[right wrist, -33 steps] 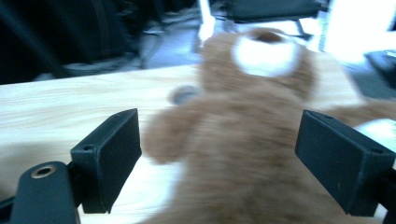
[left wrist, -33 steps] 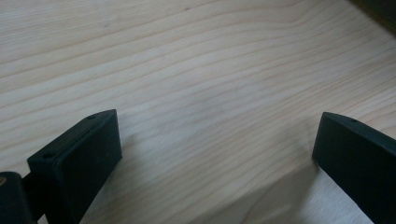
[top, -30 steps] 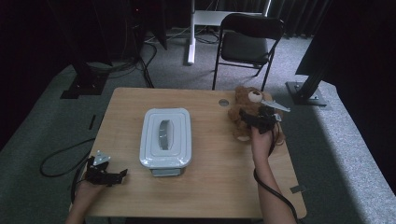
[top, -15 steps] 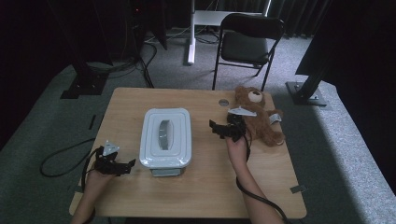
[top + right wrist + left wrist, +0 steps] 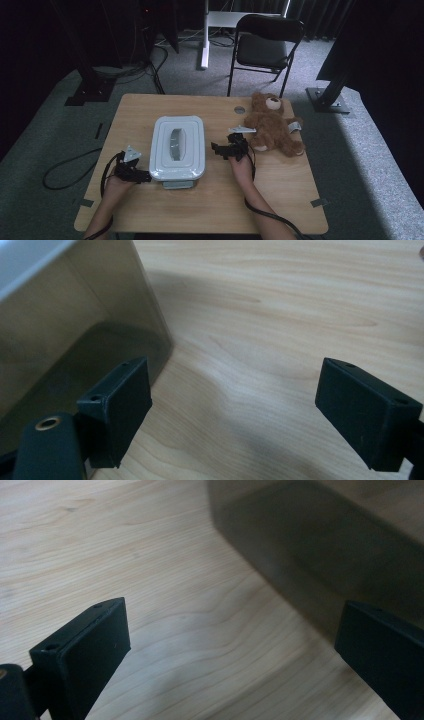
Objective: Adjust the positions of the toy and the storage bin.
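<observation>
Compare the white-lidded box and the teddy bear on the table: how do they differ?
The box is rigid and rectangular, with a white lid; the teddy bear is soft, brown and irregular. The box lies between the left gripper and right gripper; the bear lies beyond the right gripper. Both rest on the table.

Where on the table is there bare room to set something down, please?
The table is bare along its far edge behind the lidded box, and across the near strip between the forearms. It is crowded between the box and teddy bear, where the right gripper sits.
</observation>
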Action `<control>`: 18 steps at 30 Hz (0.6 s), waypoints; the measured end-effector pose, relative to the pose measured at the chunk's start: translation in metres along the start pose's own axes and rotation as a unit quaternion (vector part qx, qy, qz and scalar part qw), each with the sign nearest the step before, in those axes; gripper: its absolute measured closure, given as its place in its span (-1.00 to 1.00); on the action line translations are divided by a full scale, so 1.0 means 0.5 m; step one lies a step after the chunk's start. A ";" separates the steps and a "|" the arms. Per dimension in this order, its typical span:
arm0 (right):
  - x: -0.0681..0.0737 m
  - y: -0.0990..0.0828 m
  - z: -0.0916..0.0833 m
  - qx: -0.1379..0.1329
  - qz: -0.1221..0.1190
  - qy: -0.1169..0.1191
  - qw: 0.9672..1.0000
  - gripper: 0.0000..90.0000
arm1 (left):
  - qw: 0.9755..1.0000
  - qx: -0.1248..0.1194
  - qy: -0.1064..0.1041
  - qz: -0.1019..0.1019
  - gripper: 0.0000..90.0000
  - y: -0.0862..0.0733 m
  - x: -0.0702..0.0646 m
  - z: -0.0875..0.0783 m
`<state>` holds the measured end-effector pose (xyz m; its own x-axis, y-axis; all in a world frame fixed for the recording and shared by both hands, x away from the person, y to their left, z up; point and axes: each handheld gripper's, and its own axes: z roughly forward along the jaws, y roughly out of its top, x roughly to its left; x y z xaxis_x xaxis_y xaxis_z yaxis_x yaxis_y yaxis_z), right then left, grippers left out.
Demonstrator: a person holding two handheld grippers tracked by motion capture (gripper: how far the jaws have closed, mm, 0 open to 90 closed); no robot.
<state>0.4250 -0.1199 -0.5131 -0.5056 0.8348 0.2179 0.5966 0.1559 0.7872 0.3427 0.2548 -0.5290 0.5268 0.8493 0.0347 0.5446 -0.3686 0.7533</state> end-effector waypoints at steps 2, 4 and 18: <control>-0.003 -0.006 0.005 0.004 0.000 0.005 1.000 -0.69 | 1.000 0.000 -0.005 -0.001 -0.96 0.002 -0.004 0.005; -0.006 -0.008 0.008 0.011 -0.001 0.002 1.000 -0.69 | 1.000 0.004 -0.010 0.004 -0.96 0.005 -0.009 0.008; -0.045 -0.006 0.028 0.031 0.008 0.016 0.999 -0.69 | 0.999 0.003 -0.037 0.010 -0.96 0.021 -0.029 0.027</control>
<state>0.4434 -0.1317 -0.5282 -0.5155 0.8200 0.2488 0.6415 0.1769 0.7464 0.3495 0.2336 -0.5306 0.5842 0.8116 0.0021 0.5372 -0.3886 0.7486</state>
